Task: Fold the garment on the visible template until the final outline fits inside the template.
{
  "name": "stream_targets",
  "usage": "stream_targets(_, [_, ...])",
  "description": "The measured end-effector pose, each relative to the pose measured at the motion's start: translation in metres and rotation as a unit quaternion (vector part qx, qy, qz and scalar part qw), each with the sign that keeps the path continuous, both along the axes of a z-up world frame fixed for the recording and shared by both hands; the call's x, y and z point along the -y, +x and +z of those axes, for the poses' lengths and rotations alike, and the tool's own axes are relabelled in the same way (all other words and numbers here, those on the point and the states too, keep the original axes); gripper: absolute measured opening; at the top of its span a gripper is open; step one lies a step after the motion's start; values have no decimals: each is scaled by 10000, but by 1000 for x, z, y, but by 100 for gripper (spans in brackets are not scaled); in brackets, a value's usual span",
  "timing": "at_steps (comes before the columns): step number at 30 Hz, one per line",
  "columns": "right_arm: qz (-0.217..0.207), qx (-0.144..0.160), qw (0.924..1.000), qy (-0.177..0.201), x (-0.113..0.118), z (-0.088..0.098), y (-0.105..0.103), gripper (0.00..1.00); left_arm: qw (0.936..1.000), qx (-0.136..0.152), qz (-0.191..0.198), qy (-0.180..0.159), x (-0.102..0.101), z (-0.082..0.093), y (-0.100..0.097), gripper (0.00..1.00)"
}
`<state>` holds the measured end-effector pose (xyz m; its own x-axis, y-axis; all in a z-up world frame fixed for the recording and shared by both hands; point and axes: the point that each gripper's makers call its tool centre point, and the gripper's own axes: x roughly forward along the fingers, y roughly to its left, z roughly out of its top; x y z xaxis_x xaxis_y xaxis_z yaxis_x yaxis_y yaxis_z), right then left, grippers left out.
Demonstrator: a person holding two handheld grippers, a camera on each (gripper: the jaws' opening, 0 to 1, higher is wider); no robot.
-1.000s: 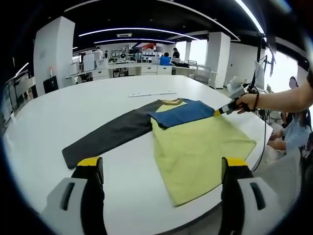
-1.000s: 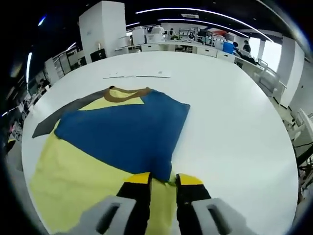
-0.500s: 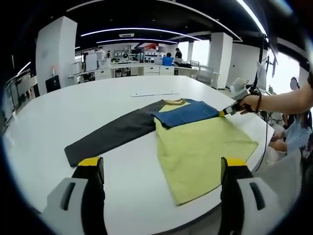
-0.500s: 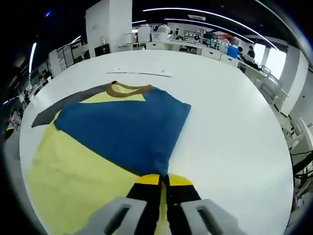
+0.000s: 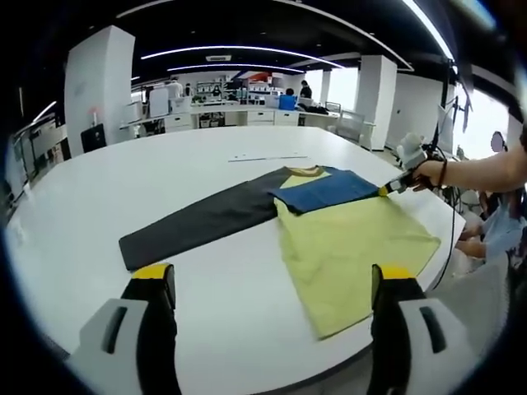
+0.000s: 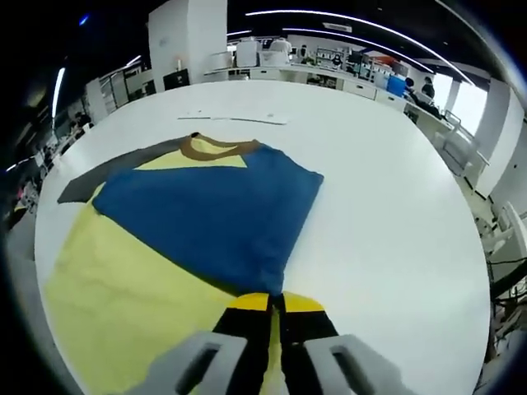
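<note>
My right gripper (image 6: 276,303) pinches the blue sleeve (image 6: 214,218); left gripper (image 5: 268,284) gapes empty over the bench (image 5: 165,177); white strip (image 5: 268,157) at twelve o'clock.

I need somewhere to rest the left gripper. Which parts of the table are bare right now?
Bare table lies in front of the dark sleeve and left of the yellow body. More is free behind the sleeve, up to the thin strip. It is crowded at the blue sleeve, where the right gripper is pinched.

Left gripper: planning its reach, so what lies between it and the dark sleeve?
Bare white table between the left gripper and dark sleeve, in the left gripper view.
</note>
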<state>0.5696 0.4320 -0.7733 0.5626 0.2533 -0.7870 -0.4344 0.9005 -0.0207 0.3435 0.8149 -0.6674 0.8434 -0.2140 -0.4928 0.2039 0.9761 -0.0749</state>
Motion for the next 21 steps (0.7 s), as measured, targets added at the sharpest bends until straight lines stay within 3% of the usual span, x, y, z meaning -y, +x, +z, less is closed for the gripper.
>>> stream_targets(14, [90, -60, 9999, -23, 11, -1, 1, 0, 9997, 31, 243, 16, -20, 5, 2, 94])
stream_targets(17, [397, 17, 9992, -85, 8, -1, 2, 0, 9996, 40, 294, 21, -20, 7, 2, 94])
stream_targets(19, [390, -1, 9992, -32, 7, 1, 0, 7, 9995, 29, 326, 14, -21, 7, 2, 94])
stream_targets(21, [259, 21, 9996, 71, 7, 4, 0, 27, 9992, 48, 392, -20, -23, 9, 3, 93])
